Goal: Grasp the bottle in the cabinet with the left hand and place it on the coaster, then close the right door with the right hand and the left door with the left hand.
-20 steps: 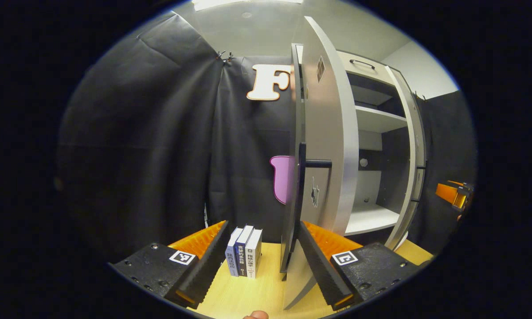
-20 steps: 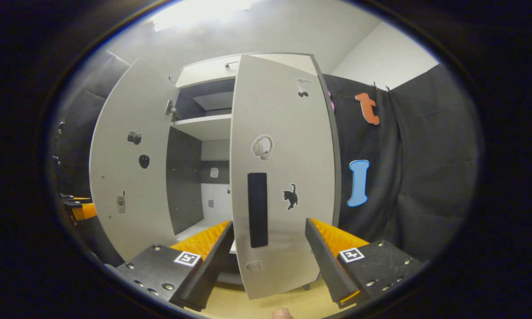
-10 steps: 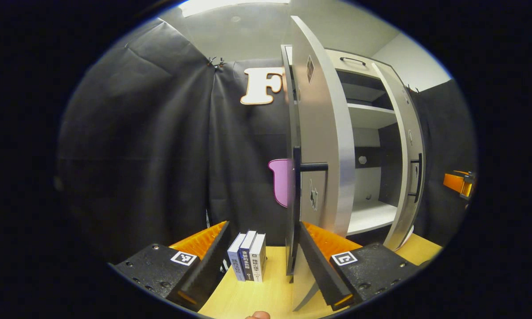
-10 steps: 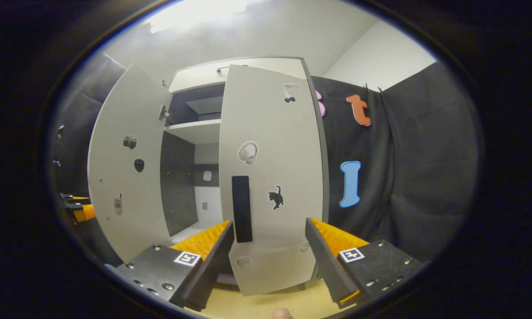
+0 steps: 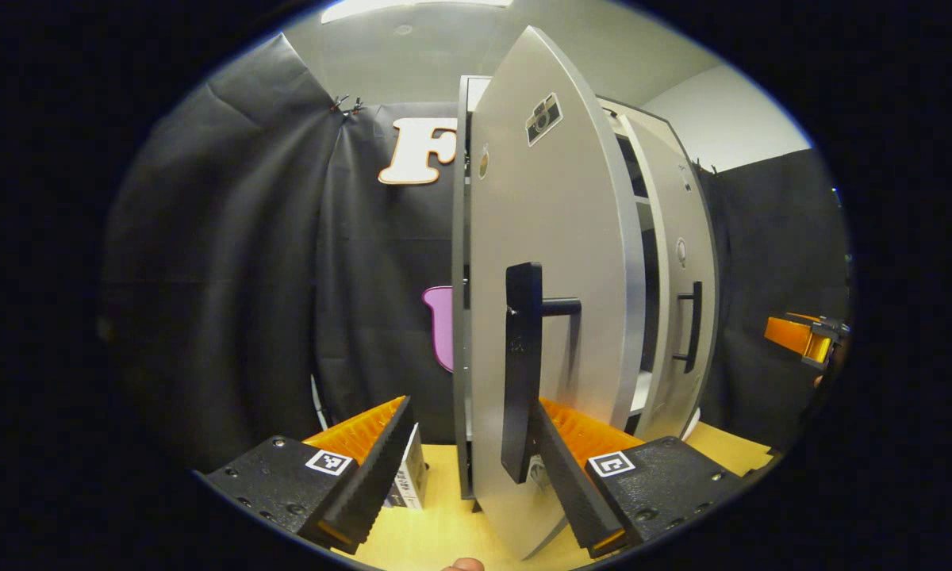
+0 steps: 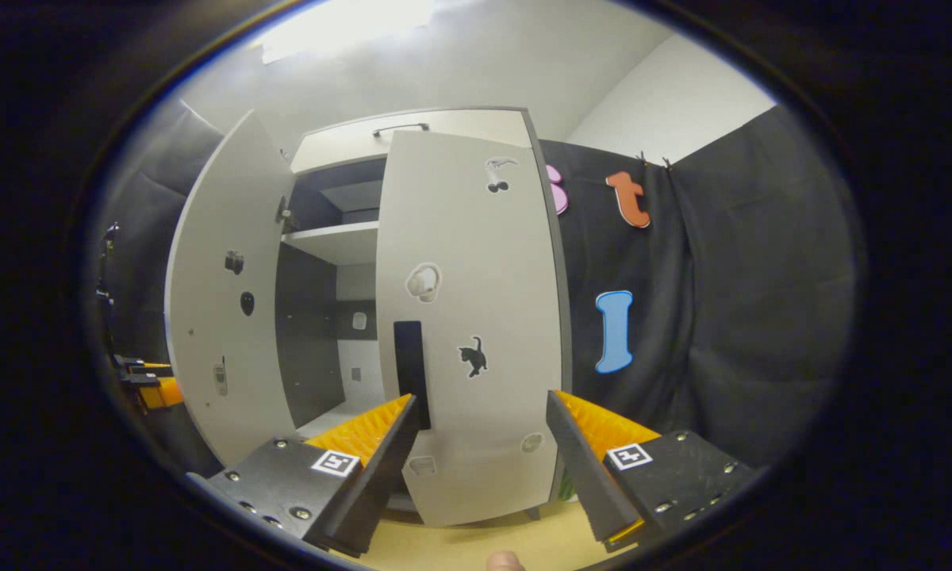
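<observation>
Standing spread with nothing between its fingers, the left tool (image 5: 468, 464) faces the outer side of the pale grey left cabinet door (image 5: 555, 262), which hangs partly ajar straight ahead of it. That door's black bar handle (image 5: 521, 373) rises just above the tool's right finger; whether the finger touches the door panel cannot be told. Beyond the door's edge, further to the tool's right, the pale grey right cabinet door (image 5: 682, 262) with its own slim black handle (image 5: 692, 325) sits nearly flush with the cabinet frame. A white book (image 5: 409, 476) stands on the light wooden worktop (image 5: 432, 535) behind the tool's left finger.

The right tool (image 6: 484, 460) is likewise spread and empty, pointing at the right door's (image 6: 476, 317) face with its stickers; the black handle (image 6: 411, 373) ends just above its left finger. To that tool's left the left door (image 6: 222, 293) swings outward, leaving a gap onto a white upper shelf (image 6: 341, 242). The bottle and coaster are not discernible from either view.
</observation>
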The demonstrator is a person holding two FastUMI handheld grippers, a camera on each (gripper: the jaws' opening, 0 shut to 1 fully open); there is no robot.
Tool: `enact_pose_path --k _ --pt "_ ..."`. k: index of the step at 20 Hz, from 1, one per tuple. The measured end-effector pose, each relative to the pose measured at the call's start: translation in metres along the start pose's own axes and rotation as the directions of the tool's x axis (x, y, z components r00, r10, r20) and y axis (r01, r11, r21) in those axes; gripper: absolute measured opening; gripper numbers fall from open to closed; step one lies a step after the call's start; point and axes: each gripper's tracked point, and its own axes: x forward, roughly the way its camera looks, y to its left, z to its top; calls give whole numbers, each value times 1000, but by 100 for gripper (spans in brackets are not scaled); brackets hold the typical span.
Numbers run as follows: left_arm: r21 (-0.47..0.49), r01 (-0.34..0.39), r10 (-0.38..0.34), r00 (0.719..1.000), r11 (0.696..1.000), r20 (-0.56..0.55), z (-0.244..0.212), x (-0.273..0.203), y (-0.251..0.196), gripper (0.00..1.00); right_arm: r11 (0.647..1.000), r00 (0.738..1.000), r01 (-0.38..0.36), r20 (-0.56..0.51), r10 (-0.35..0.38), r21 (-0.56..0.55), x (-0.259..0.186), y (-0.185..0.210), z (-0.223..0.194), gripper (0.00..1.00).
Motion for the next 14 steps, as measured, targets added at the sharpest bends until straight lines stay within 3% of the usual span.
enact_pose_path --k 10,11,12,14 --pt "2 -12 12 1000 1000 11 0 21 -21 92 1000 1000 7 4 -7 -3 4 -14 5 98" --pt "1 -15 15 1000 1000 13 1 25 -23 87 1000 1000 4 5 -4 -3 5 -14 6 98" --pt "14 -20 20 1000 1000 17 4 28 -25 92 1000 1000 1 4 -1 -4 5 -14 6 98" --pt "21 -31 30 999 999 21 0 30 -33 92 1000 1000 0 4 0 -5 5 -15 6 97"
